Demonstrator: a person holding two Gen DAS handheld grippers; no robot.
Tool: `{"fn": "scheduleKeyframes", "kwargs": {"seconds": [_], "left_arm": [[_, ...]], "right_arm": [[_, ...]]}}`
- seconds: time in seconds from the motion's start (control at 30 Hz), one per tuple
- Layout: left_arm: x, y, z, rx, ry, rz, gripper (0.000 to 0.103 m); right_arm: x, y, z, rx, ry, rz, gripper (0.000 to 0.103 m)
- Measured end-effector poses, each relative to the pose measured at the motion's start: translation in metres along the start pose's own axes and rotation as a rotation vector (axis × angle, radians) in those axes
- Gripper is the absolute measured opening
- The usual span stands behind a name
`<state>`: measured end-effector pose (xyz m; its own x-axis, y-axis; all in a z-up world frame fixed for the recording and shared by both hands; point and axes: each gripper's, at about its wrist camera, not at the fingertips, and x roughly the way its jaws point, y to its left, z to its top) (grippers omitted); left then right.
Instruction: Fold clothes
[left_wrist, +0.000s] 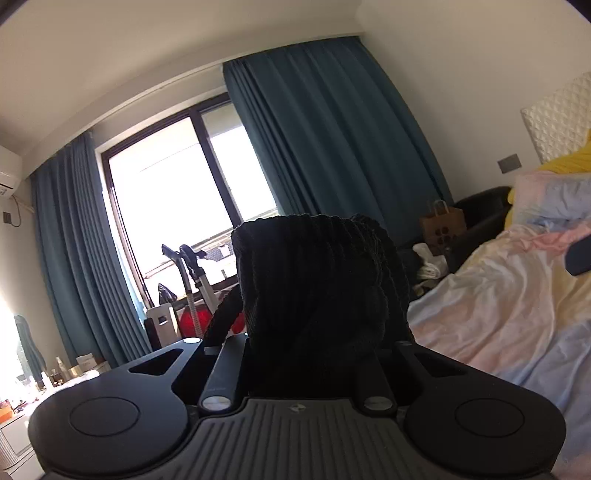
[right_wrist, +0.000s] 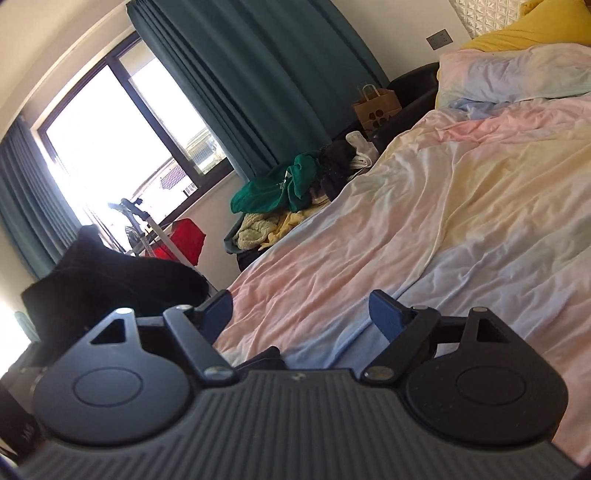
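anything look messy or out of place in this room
Yes: a heap of clothes, green, yellow and dark, lies jumbled beside the bed. The left gripper is shut on a bunched black ribbed garment.

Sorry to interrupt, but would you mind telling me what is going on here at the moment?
A person is folding clothes at a bed, with a handheld tool in each hand. The left tool is shut on a black ribbed garment, held up in front of the window. The right tool is open and holds nothing, pointing over the pastel duvet. More clothes, including a green garment, lie piled beside the bed.
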<state>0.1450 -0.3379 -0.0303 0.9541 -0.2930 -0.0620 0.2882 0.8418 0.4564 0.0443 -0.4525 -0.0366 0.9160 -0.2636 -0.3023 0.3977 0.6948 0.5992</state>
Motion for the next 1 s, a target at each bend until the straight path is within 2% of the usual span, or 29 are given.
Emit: {"fn": "scheduleKeyframes", "kwargs": {"seconds": [0.07,0.13,0.23,0.3,0.37,0.4,0.43,0.57,0.63,0.77,0.83,1.0], "left_arm": [[0.007,-0.04,-0.017,0.049,0.039,-0.061,0.017],[0.012,-0.065,-0.036,0.091,0.049,-0.063,0.019],[0.018,-0.088,-0.059,0.135,0.062,-0.056,0.029],[0.018,-0.088,-0.062,0.137,0.065,-0.057,0.041],[0.017,-0.087,-0.064,0.142,0.076,-0.065,0.071],[0.015,-0.086,-0.065,0.156,0.092,-0.07,0.076],[0.002,-0.081,-0.069,0.181,0.118,-0.075,0.082],[-0.031,-0.063,-0.078,0.256,0.188,-0.12,0.086],[-0.048,-0.049,-0.085,0.289,0.2,-0.125,0.093],[-0.077,-0.01,-0.103,0.327,0.237,-0.141,0.096],[-0.089,0.016,-0.112,0.318,0.26,-0.118,0.096],[-0.104,0.085,-0.131,0.207,0.347,-0.014,0.096]], "right_arm": [[0.004,-0.009,0.001,0.015,-0.008,-0.021,0.084],[0.013,-0.021,0.0,0.051,0.009,-0.03,0.084],[0.022,-0.034,-0.004,0.105,0.04,-0.03,0.084],[0.026,-0.039,-0.006,0.133,0.056,-0.022,0.084],[0.028,-0.041,-0.007,0.149,0.06,-0.013,0.084],[0.029,-0.041,-0.007,0.155,0.063,-0.01,0.084],[0.03,-0.042,-0.007,0.162,0.067,-0.006,0.084],[0.03,-0.044,-0.007,0.183,0.081,0.01,0.084],[0.029,-0.044,-0.007,0.192,0.092,0.023,0.084],[0.03,-0.038,-0.01,0.197,0.137,0.061,0.084],[0.032,-0.034,-0.013,0.205,0.175,0.093,0.084],[0.045,-0.014,-0.033,0.186,0.281,0.145,0.084]]}}
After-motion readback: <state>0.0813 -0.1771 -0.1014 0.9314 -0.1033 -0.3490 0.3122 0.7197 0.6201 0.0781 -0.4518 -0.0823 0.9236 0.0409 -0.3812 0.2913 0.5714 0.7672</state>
